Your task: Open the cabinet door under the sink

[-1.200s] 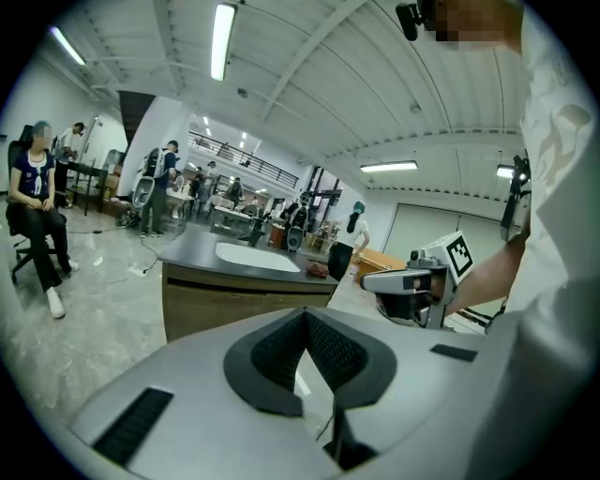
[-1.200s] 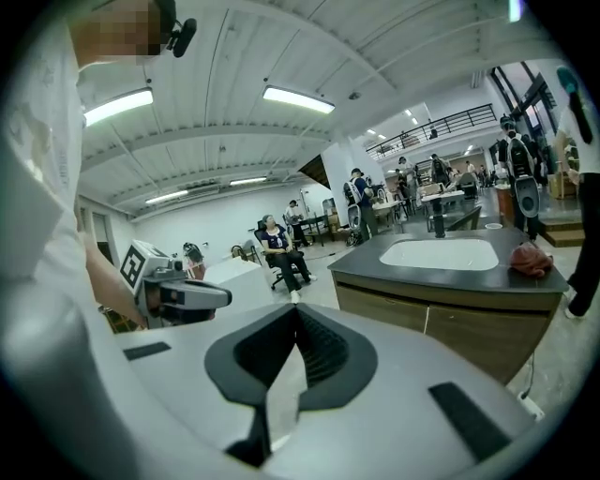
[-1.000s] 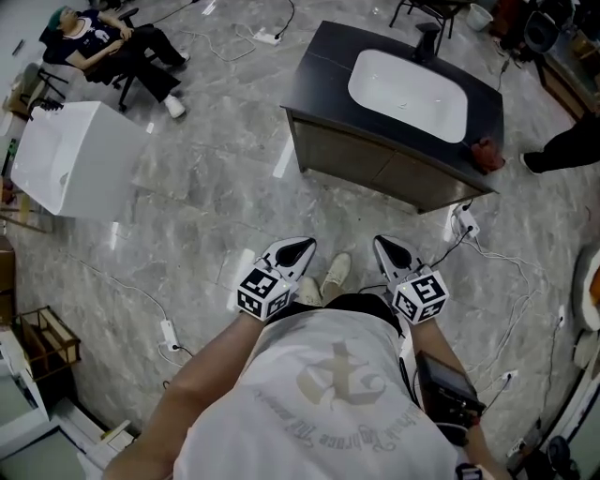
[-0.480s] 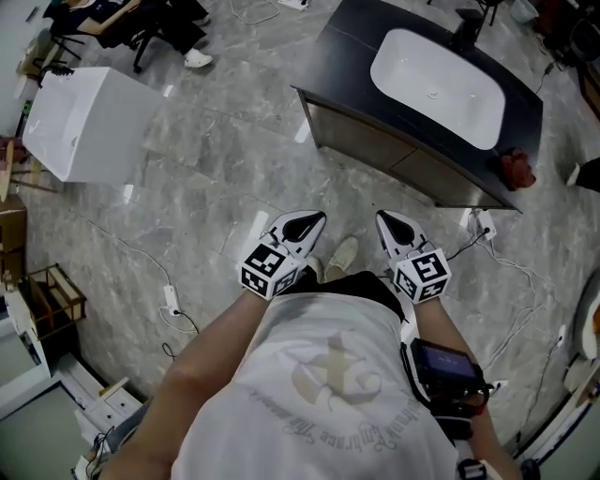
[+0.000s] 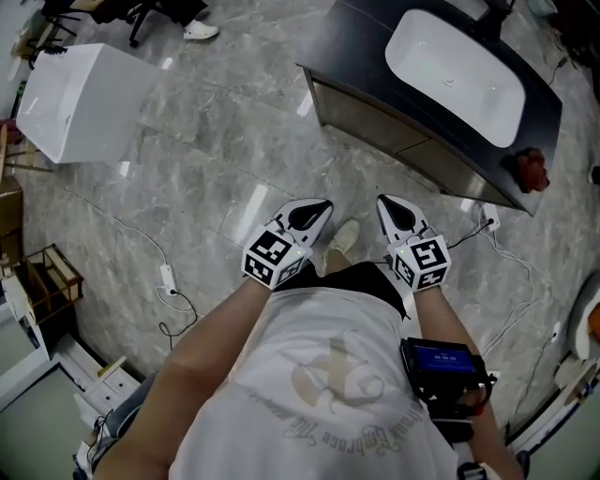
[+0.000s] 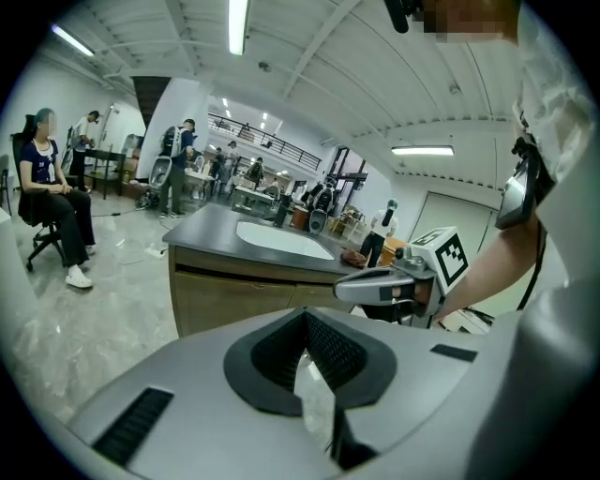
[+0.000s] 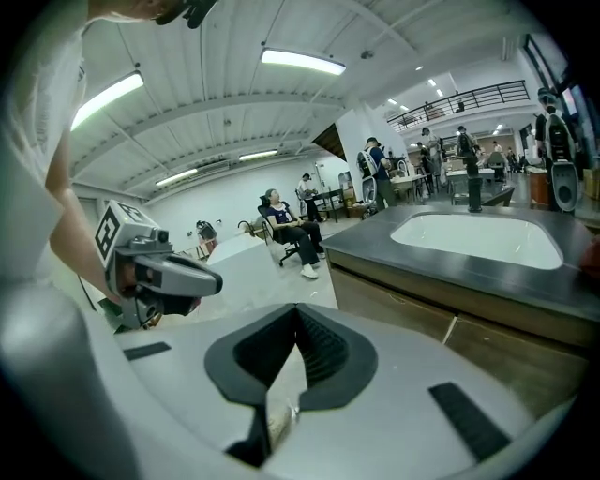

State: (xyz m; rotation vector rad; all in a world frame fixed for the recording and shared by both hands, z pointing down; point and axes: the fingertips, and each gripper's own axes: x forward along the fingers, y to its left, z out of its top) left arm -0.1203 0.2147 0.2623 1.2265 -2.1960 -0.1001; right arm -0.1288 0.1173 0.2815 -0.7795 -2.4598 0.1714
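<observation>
Wood-brown cabinet door (image 5: pixel 361 120), black countertop (image 5: pixel 354 47), white sink (image 5: pixel 455 61), grey marbled floor (image 5: pixel 211 155)

The room was bright and evenly lit by long ceiling tubes (image 6: pixel 237 23), which burned out to plain white in both gripper views. In the head view the polished floor (image 5: pixel 187 150) threw back pale streaks of glare, and the shadow along the sink counter (image 5: pixel 352 37) was soft. Both gripper views bulged strongly toward the edges, with black corners. Their nearest surfaces looked slightly soft, while the background was sharper.
</observation>
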